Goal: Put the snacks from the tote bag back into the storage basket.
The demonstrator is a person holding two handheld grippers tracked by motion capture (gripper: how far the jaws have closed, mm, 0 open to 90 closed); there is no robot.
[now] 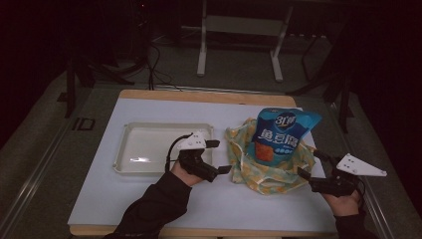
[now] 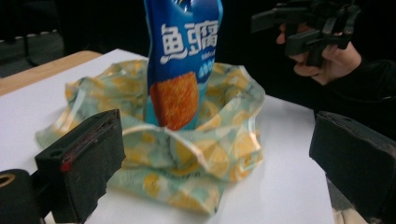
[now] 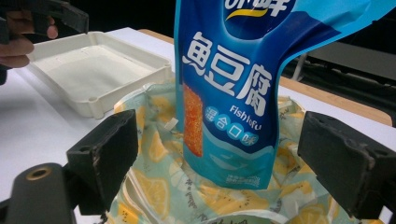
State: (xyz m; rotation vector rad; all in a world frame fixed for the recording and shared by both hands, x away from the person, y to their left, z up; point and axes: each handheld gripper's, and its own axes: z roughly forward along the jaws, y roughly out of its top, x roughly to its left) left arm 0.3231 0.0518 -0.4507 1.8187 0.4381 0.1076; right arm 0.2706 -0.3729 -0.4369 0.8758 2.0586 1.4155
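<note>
A blue snack packet (image 1: 282, 133) stands upright inside a crumpled lemon-patterned bag (image 1: 266, 175) right of centre on the white table. My left gripper (image 1: 219, 156) is open just left of the patterned bag, jaws pointing at it. On the bag's right side, my right gripper (image 1: 310, 164) is open as well, with nothing between its jaws. In the left gripper view the patterned bag (image 2: 187, 154) and the packet (image 2: 182, 60) sit ahead of the spread jaws (image 2: 219, 163). The right gripper view has the packet (image 3: 229, 93) close in front of its wide jaws (image 3: 224, 158).
A shallow white tray (image 1: 124, 149) lies left of the bag, behind my left hand. The white mat (image 1: 249, 209) covers a wooden table (image 1: 199, 94). Metal stand legs (image 1: 201, 55) and cables are on the floor beyond the far edge.
</note>
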